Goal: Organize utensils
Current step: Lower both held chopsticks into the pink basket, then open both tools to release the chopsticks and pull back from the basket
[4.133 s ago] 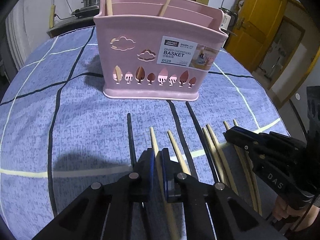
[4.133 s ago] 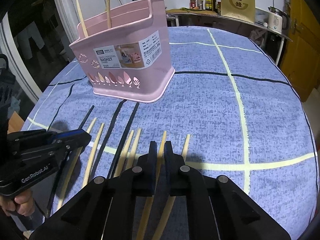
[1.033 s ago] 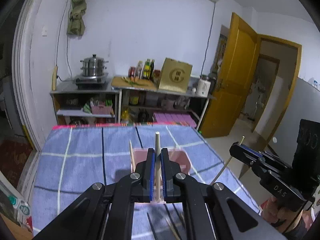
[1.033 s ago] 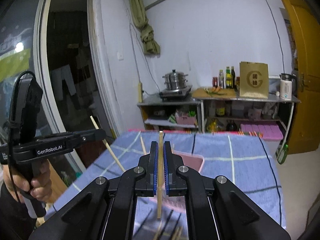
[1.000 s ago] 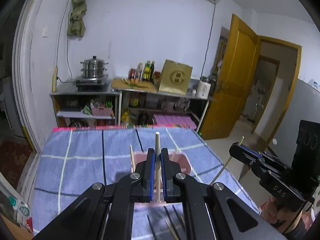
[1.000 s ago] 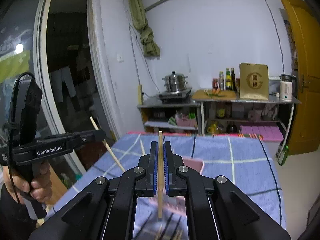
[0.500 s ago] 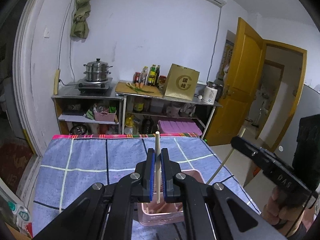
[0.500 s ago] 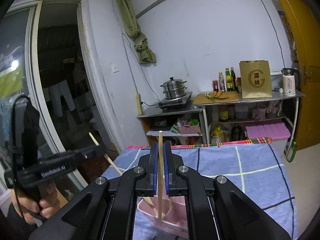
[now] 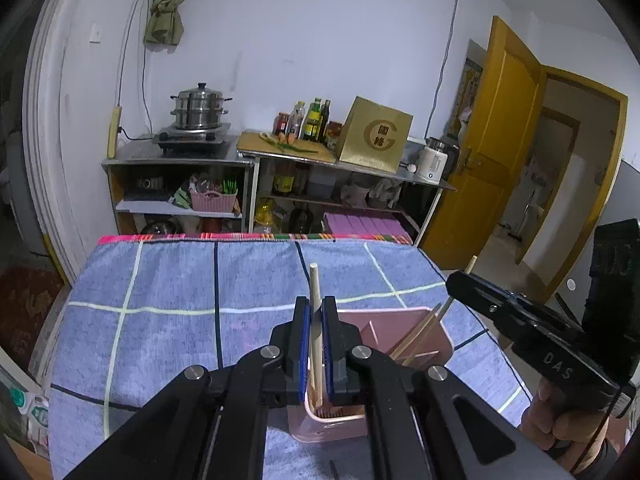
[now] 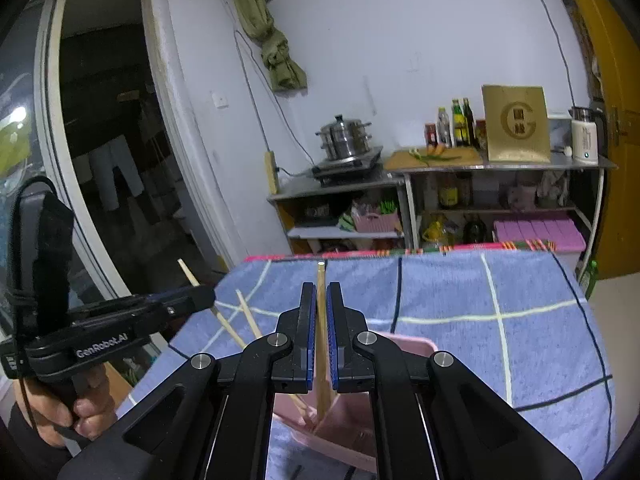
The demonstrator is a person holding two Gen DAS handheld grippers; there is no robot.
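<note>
Hand-held grippers (image 9: pixel 315 344) (image 10: pixel 319 340) each clamped on a chopstick (image 9: pixel 316 320) above blue checked tablecloth (image 9: pixel 168 300), kitchen shelves (image 9: pixel 180 184) behind.

Both hand-held grippers (image 9: pixel 315 344) (image 10: pixel 319 336) clamped, angled down

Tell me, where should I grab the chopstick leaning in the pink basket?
Grip the leaning chopstick by its top end, the part poking out above the rim of the pink basket. Come from above, pinching across the thin stick. Its lower part sits inside the walls, so a sideways reach would probably be blocked.
</note>
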